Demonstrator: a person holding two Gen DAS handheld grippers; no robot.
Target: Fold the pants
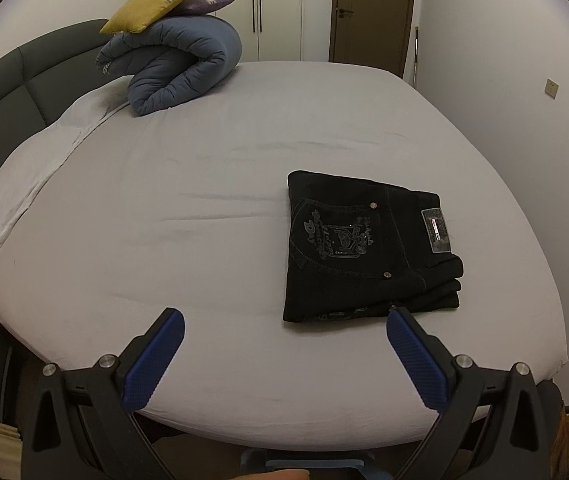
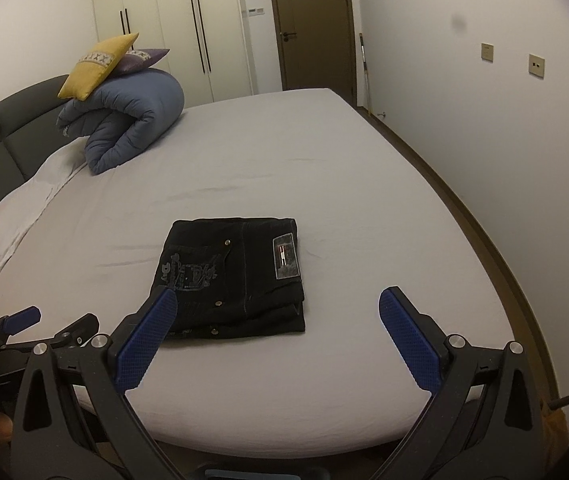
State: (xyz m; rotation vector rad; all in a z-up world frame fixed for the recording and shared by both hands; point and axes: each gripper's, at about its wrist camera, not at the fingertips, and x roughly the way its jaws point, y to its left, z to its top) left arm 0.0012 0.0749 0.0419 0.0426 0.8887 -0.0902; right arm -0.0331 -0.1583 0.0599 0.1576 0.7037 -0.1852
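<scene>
Black jeans (image 2: 232, 276) lie folded on the bed (image 2: 324, 168), both grippers clear of them.

Left gripper (image 1: 284, 332) and right gripper (image 2: 278, 312) both stand wide open, holding nothing. Jeans sit at 1 o'clock of the left gripper and 11 o'clock of the right. Pocket embroidery wording is unreadable; lower folded layers are hidden beneath. At 10 o'clock, a rolled blue duvet (image 1: 180, 68) carries a yellow cushion (image 1: 152, 4), partly covering a purple cushion (image 1: 204, 2).

I am in a home bedroom: a wide bed (image 1: 204, 184) with a grey padded headboard (image 1: 12, 76), a rolled blue duvet (image 1: 180, 68) topped by a yellow cushion (image 1: 152, 0), tall wardrobe doors (image 2: 172, 24) and a brown door (image 2: 312, 20) behind.
</scene>
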